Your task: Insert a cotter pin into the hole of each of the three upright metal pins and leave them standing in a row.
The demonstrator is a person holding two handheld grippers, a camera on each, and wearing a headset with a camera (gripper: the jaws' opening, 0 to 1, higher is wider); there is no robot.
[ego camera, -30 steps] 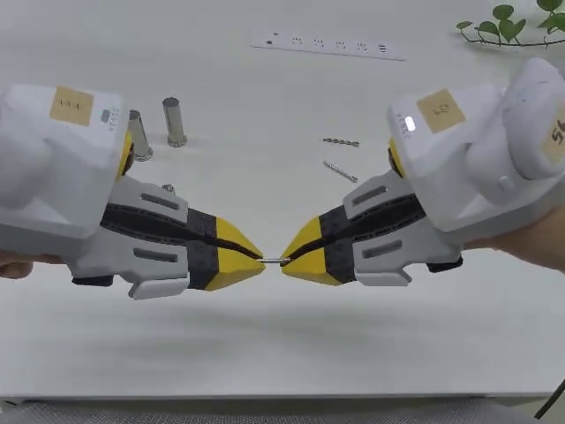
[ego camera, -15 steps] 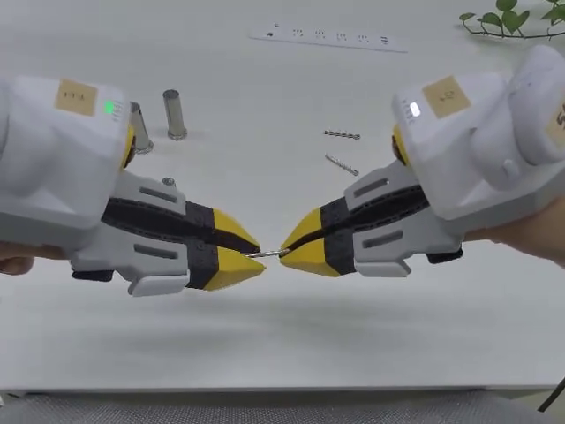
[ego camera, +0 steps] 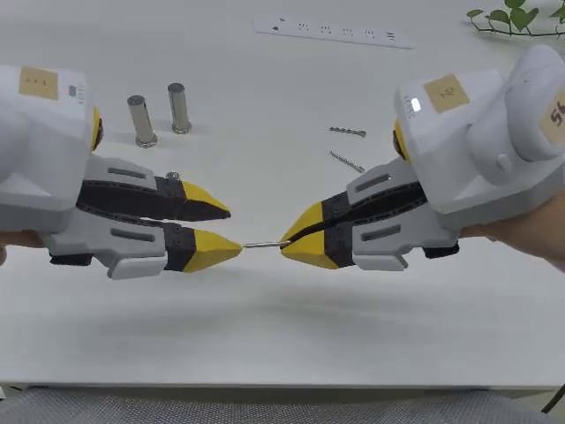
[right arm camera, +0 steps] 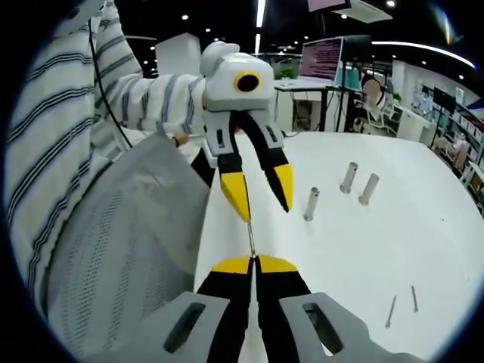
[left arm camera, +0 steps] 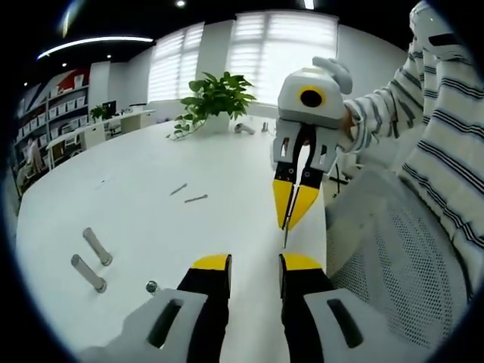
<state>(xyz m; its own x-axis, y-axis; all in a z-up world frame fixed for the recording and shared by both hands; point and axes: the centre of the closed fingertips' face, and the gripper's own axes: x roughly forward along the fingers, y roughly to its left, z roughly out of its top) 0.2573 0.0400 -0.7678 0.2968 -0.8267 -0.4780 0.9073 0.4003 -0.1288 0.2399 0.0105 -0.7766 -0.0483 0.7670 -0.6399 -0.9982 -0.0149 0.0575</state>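
Note:
My right gripper point(ego camera: 284, 247) is shut on a thin cotter pin point(ego camera: 263, 245) that sticks out level toward my left gripper point(ego camera: 231, 231). The left gripper's jaws stand open, a little to the left of the pin's free end. From the right gripper view point(right arm camera: 253, 262) the cotter pin point(right arm camera: 250, 237) points at the open left gripper point(right arm camera: 262, 193). Two metal pins point(ego camera: 140, 121) point(ego camera: 179, 108) stand upright at the back left. A third metal pin point(ego camera: 173, 177) peeks out behind the left gripper. Two spare cotter pins point(ego camera: 348, 132) point(ego camera: 346, 162) lie on the table.
A white power strip point(ego camera: 335, 32) lies at the far edge, with a plant point(ego camera: 516, 18) at the back right. In the left gripper view a mesh chair point(left arm camera: 393, 249) and a striped sleeve point(left arm camera: 446, 113) sit beside the white table point(left arm camera: 151, 174).
The left gripper has opened and let go of the cotter pin, then drawn back to the left. The right gripper still holds the pin in about the same place.

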